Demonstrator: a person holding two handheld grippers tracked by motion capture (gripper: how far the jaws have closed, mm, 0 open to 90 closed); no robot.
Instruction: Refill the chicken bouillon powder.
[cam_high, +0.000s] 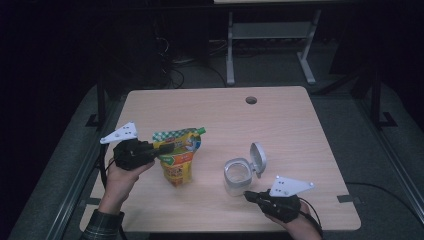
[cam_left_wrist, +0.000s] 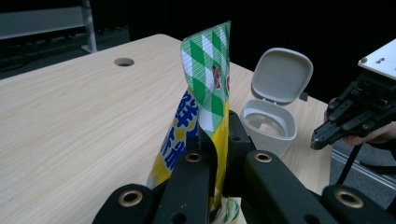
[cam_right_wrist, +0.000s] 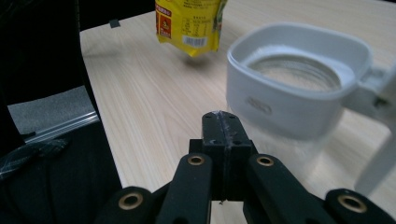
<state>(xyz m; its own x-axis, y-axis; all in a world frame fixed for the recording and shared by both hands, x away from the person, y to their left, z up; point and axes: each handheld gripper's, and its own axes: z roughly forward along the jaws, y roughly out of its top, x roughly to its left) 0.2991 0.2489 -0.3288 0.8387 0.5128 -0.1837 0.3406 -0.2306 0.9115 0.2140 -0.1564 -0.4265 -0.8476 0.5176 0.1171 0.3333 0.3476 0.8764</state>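
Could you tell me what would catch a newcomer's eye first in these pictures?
Most striking is the bright yellow and green pouch, pinched near its top by the left claw and lifted clear of the wooden table at its left. To the right stands a clear container with its white flip lid open, the shut right claw just beside it.
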